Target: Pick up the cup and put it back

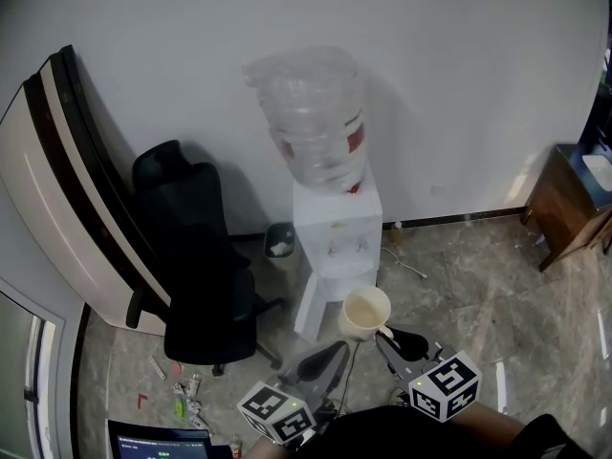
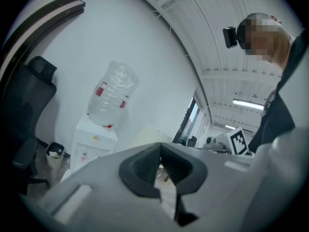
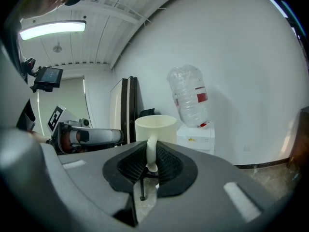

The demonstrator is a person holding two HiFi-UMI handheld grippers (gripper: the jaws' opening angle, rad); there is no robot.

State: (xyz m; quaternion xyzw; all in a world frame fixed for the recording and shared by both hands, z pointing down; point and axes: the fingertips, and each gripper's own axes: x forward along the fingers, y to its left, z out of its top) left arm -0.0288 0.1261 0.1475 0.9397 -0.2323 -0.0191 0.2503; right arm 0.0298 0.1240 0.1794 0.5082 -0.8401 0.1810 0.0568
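Pinching the handle, right claw holds cup upright, mouth upward.

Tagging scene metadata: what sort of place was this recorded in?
Most likely an office corner or break area. A white water dispenser with a large clear bottle on top stands against the wall. Beside it are a black office chair and what looks like a floor-standing air conditioner.
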